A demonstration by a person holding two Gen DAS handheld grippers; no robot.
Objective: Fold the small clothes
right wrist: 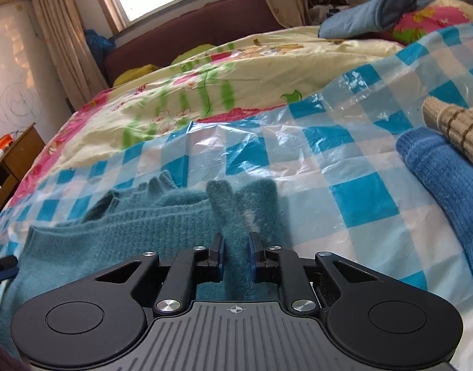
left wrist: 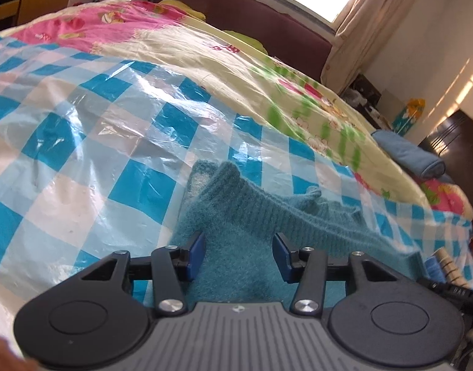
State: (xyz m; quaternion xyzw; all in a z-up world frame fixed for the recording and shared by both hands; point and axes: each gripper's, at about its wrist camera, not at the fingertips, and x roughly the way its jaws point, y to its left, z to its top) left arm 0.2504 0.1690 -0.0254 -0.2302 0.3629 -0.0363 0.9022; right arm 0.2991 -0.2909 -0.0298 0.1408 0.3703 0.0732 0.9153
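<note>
A teal knitted garment (left wrist: 236, 216) lies on the blue-and-white checked plastic sheet (left wrist: 81, 123) on the bed. My left gripper (left wrist: 239, 247) is open just above the teal fabric, holding nothing. In the right wrist view the same teal garment (right wrist: 128, 228) spreads to the left, with a raised fold of it (right wrist: 233, 216) standing up between the fingers. My right gripper (right wrist: 235, 247) is shut on that fold. A tip of the left gripper (right wrist: 1, 269) shows at the left edge.
A blue knitted item (right wrist: 437, 179) and a beige striped one (right wrist: 459, 130) lie stacked at the right on the sheet (right wrist: 329, 154). A floral quilt (left wrist: 251, 71) covers the bed behind. A folded blue cloth (right wrist: 366, 15) lies farther back. A dark red headboard (right wrist: 190, 27) stands under the window.
</note>
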